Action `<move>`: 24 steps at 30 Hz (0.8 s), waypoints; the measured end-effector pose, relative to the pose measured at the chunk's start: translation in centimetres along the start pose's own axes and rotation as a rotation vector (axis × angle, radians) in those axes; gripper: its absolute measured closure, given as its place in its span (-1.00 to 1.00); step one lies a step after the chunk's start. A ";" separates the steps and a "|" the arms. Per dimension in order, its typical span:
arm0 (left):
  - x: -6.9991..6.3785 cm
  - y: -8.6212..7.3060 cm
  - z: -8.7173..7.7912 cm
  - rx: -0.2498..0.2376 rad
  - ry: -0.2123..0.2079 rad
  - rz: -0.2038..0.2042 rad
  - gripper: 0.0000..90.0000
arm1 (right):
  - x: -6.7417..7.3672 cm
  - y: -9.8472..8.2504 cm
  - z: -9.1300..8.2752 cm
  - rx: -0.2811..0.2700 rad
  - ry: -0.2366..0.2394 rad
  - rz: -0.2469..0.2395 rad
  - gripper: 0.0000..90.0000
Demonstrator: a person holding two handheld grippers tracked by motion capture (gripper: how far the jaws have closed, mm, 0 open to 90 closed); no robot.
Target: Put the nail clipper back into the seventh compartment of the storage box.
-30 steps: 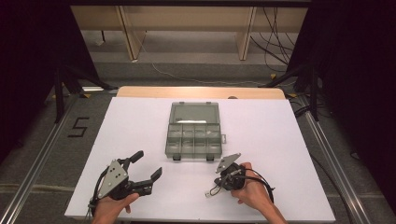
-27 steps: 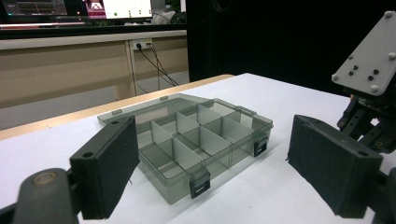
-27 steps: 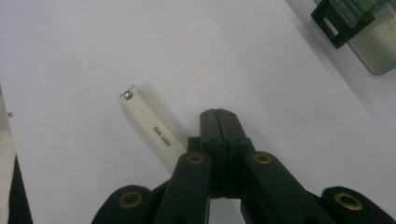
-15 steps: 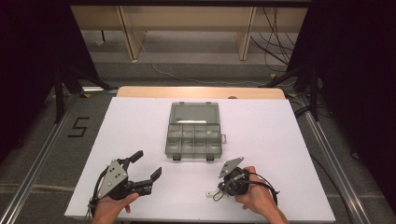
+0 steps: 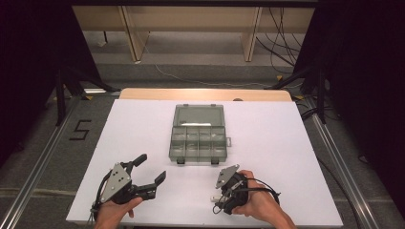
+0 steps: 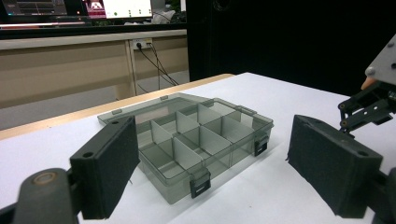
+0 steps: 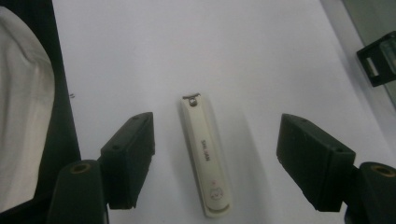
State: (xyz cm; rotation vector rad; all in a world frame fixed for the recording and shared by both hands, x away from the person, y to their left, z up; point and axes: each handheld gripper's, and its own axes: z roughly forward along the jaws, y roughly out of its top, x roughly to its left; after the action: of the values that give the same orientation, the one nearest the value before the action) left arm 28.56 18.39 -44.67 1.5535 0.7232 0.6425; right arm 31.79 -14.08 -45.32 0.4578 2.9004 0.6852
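Observation:
A white nail clipper (image 7: 205, 158) lies flat on the white table top (image 5: 286, 143). My right gripper (image 7: 219, 126) points down over it, and its jaws have just been opening. They stand wide on either side of the clipper without touching it. From above, the right gripper (image 5: 220, 194) is near the front edge, right of centre. A grey see-through compartment box (image 5: 198, 138) sits open mid-table with its lid laid back. My left gripper (image 5: 151, 168) rests open at the front left and faces the box (image 6: 187, 140), with nothing between its pads.
The box's black front latches (image 6: 200, 183) face me, and one latch (image 7: 377, 61) is just beyond the right gripper. Metal rails (image 5: 43, 157) run along both sides of the table. Cables (image 5: 282, 33) and wooden shelving (image 5: 191, 19) lie beyond its far edge.
The right hand has shifted slightly toward the table's front edge, and a white object now shows at its tip. The left hand and the box have not moved.

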 end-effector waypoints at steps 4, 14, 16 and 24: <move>0.0 0.0 0.0 0.003 0.000 0.000 -0.65 | 0.2 0.5 0.4 0.033 0.007 -0.030 -0.26; 0.0 0.0 0.0 0.004 0.000 0.000 -0.65 | 0.1 1.1 1.2 0.093 0.040 -0.056 0.12; 0.0 0.0 0.0 0.003 0.000 0.000 -0.65 | 0.0 1.2 1.2 0.103 0.048 -0.069 0.20; 0.0 0.0 0.0 0.002 0.000 0.004 -0.65 | -0.1 1.2 1.6 0.110 0.067 -0.064 0.42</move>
State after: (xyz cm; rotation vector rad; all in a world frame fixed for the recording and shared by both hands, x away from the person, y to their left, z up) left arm 28.60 18.37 -44.68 1.5568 0.7212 0.6454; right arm 32.47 -12.43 -46.20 0.3586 3.0119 0.5448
